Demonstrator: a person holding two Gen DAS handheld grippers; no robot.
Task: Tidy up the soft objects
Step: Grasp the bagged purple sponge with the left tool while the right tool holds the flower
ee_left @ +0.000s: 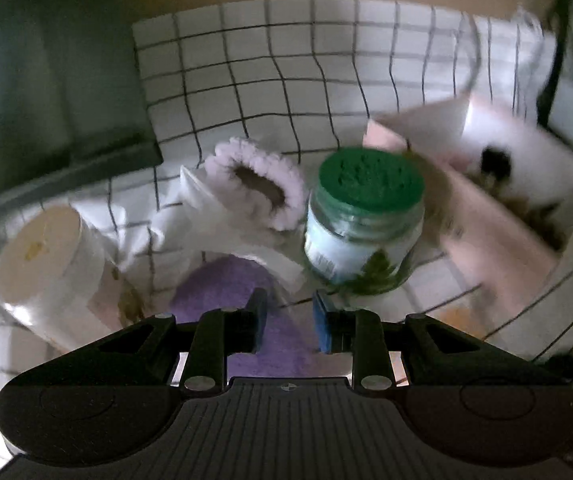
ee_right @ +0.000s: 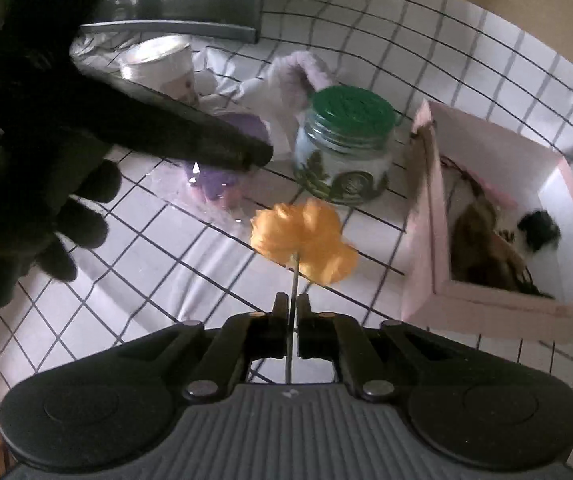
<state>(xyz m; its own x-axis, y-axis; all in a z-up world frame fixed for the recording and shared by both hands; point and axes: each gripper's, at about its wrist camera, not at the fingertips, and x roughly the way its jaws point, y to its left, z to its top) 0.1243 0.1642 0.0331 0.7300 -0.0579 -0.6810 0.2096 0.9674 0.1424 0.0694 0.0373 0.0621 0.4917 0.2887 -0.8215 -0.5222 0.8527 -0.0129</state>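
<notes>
Right wrist: right gripper [ee_right: 293, 312] pinching orange flower [ee_right: 304, 242] stem; jar [ee_right: 344, 152] label unreadable.

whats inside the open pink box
The open pink box holds a brown bundle and a black fluffy item; anything beneath them is hidden.

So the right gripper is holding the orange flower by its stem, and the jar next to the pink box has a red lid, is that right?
Not quite: the jar has a green lid, not red, as the right wrist view shows. The rest holds: the right gripper is shut on the orange flower stem, and the jar stands beside the pink box.
</notes>
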